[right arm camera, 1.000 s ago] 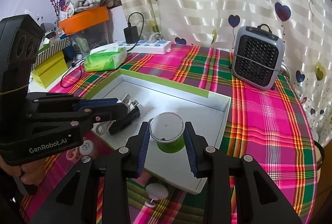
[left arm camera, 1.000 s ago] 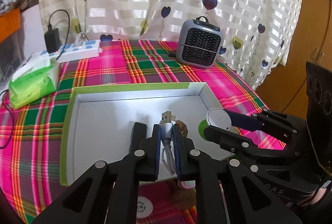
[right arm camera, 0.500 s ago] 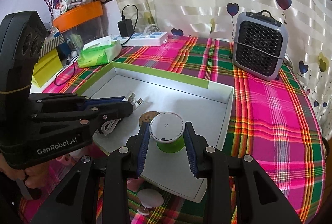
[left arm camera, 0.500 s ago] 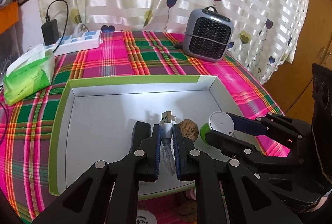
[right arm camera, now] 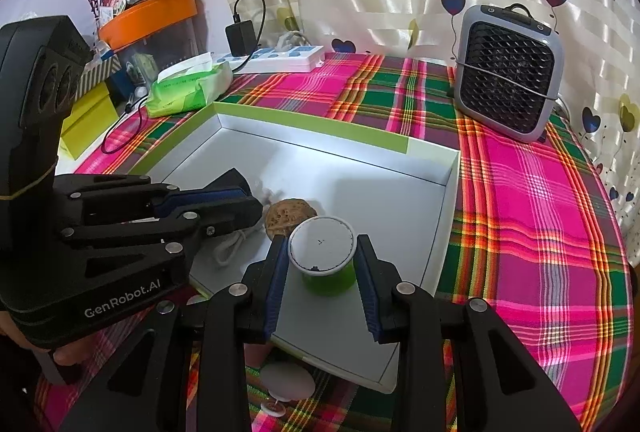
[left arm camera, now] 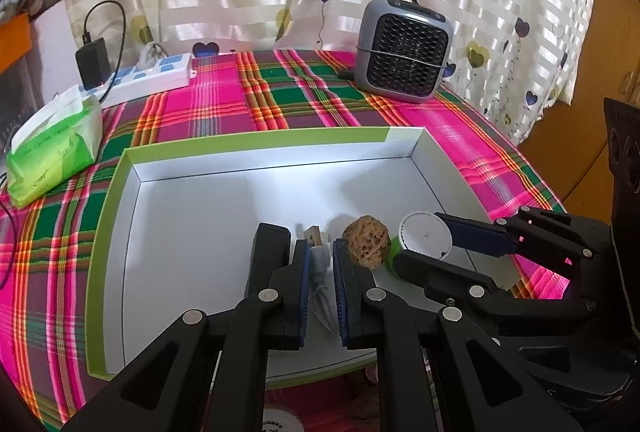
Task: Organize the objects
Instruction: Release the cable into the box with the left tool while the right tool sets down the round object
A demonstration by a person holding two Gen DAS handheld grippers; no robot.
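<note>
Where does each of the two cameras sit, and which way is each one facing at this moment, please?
Left wrist view: on the left gripper, looking along its fingers, shut on a white USB cable, over the white box toward the curtain; the right gripper enters from the right.
Right wrist view: on the right gripper, holding a white-lidded green container over the box's near edge; the left gripper enters from the left.
Shared: box, walnut, fan heater, tissue pack, power strip.
</note>
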